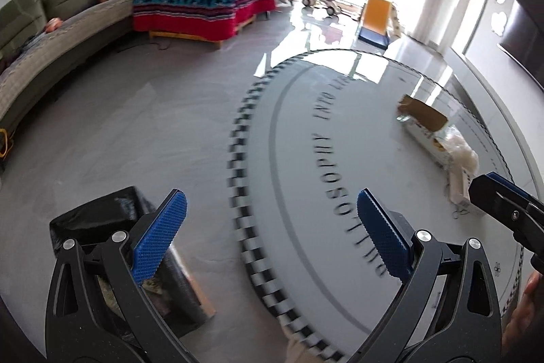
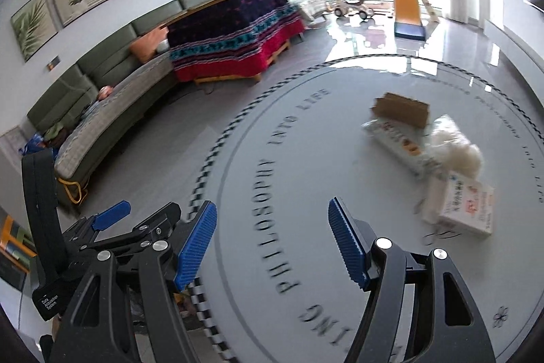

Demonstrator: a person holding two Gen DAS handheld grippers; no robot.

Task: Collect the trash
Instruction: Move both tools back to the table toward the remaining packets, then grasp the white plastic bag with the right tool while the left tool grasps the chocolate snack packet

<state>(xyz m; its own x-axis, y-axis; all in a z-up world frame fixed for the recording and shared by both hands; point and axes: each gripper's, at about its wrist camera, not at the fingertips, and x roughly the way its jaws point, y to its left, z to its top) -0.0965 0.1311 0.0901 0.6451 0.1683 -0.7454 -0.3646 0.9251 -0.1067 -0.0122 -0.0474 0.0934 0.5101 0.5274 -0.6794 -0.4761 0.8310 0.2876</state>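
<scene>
I had both claws over the near edge of the round table [image 2: 306,131], the big white top with the checkered border and lettering round it, and I took that table as my mark for everything else. My left gripper [image 1: 272,237] stood wide open with nothing between its blue pads, straddling the table's left rim, so one finger hung over the grey floor and the other over the tabletop. My right gripper [image 2: 272,244] was likewise well open and empty, hovering over the near part of the table. The trash lay in a loose cluster toward the table's right side, clear of both claws: a torn brown cardboard piece [image 2: 401,108] farthest from me, a long white carton [image 2: 394,142] just beside it, a crumpled clear plastic bag [image 2: 455,145] touching that carton, and a small white box [image 2: 467,210] with red print nearest my right claw. Off the table's left edge, down on the floor, sat a bin lined with a black bag [image 1: 91,213], partly hidden behind my left finger.
</scene>
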